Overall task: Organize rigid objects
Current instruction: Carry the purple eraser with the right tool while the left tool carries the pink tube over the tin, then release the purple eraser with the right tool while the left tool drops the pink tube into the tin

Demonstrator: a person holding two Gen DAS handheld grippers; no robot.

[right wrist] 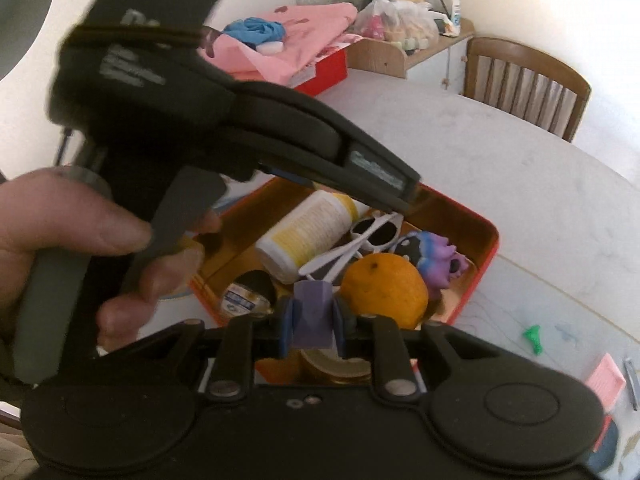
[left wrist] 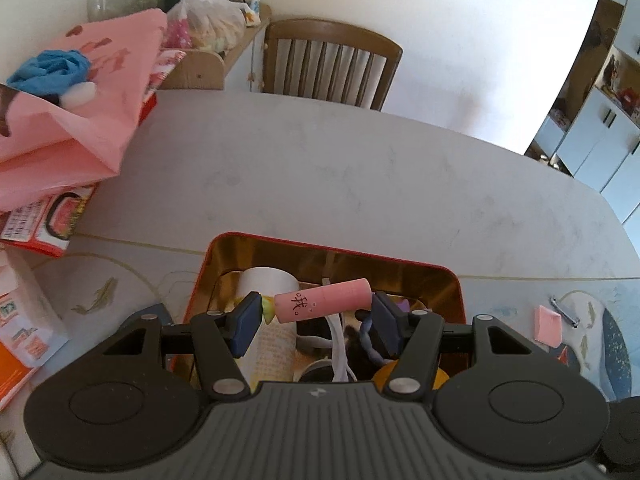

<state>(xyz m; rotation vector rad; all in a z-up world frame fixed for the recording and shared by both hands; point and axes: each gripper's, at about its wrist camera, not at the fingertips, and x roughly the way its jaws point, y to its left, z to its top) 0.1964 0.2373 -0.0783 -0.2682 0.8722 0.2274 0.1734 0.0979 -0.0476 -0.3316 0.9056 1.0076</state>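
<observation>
**Both grippers hold items above the red tin**

The left gripper (left wrist: 316, 310) has its fingers clamped on the two ends of a pink tube (left wrist: 324, 300) with dark handwritten marks, held crosswise above the open red tin (left wrist: 452, 276) with the gold lining. The tube has a yellowish-green tip at its left end, against the left blue pad.

The right gripper (right wrist: 314, 326) has its fingers close together, pressed on a small purple block (right wrist: 312, 312), also over the near side of the tin (right wrist: 490, 240). A hand (right wrist: 72, 248) grips the handle of the left gripper, which fills the upper left of the right wrist view.

Inside the tin lie a white bottle with a yellow label (right wrist: 308, 232), white-framed sunglasses (right wrist: 374, 232), an orange (right wrist: 386, 288), a purple and blue toy (right wrist: 440, 260) and a small dark-capped jar (right wrist: 250, 294).

The tin stands on a pale tabletop (left wrist: 360, 168). A pink sticky-note pad (left wrist: 548, 324) lies on the tabletop to the right of the tin, with a small metal clip just beside it, and a green piece (right wrist: 533, 338) lies near. A pink bag (left wrist: 80, 120) with a blue cloth on it sits at the far left, and a wooden chair (left wrist: 332, 64) stands behind the tabletop.
</observation>
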